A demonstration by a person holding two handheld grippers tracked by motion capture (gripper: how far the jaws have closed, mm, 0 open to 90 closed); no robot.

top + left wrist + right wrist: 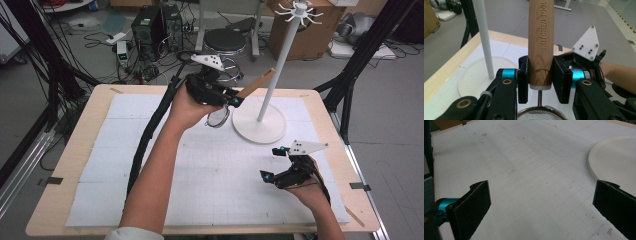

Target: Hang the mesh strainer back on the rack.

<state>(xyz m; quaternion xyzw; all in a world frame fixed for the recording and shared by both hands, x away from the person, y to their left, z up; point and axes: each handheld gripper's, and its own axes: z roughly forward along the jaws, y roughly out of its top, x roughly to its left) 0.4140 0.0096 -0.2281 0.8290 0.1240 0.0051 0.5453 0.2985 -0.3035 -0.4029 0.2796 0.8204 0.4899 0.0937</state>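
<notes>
My left gripper [235,98] is raised above the table's far middle, shut on the wooden handle [541,42] of a small mesh strainer; the handle reads "KITCHEN TOOL". The handle [256,83] points up and right toward the white stand's pole [280,62], and the strainer's wire bowl [218,118] hangs below the hand. In the left gripper view the mesh rim [541,113] shows at the bottom edge. My right gripper [274,163] rests low at the table's right front, jaws wide open over bare mat, nothing between its pads [472,202].
A white rack stand with a round base [260,125] and hooked top [299,10] stands at the table's back right. A white gridded mat [210,165] covers the wooden table [70,150]. Computers, a stool, boxes and cables lie on the floor beyond.
</notes>
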